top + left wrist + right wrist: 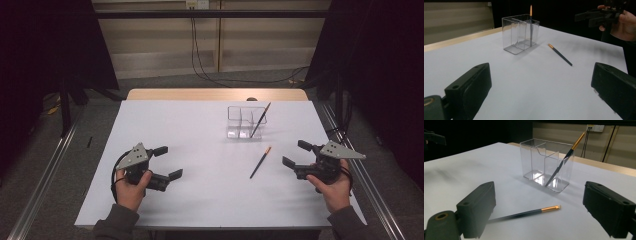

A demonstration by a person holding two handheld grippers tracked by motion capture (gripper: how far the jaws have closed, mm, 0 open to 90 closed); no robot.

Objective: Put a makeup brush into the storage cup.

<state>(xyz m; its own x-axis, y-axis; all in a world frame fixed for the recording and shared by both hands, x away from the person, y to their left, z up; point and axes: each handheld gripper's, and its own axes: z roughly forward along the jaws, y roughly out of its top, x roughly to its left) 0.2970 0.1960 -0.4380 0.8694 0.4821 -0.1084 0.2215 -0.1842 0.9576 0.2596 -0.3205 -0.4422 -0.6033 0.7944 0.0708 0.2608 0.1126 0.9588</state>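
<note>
A clear plastic organiser (239,121) (520,33) (541,162) with compartments stands toward the far middle of the white table (190,135). One thin dark brush with a gold ferrule (260,120) (531,25) (564,161) leans inside its right compartment. A second brush (260,162) (560,54) (529,213) lies flat on the table in front of it. My left gripper (168,162) (541,92) rests open near the front left, empty. My right gripper (295,154) (539,212) is open at the front right, with the lying brush just ahead of its jaws.
A wooden strip (215,94) borders the table's far edge. Cables (200,65) run over the floor behind. Dark curtains hang on both sides. Metal rails (45,180) run along the floor left and right of the table.
</note>
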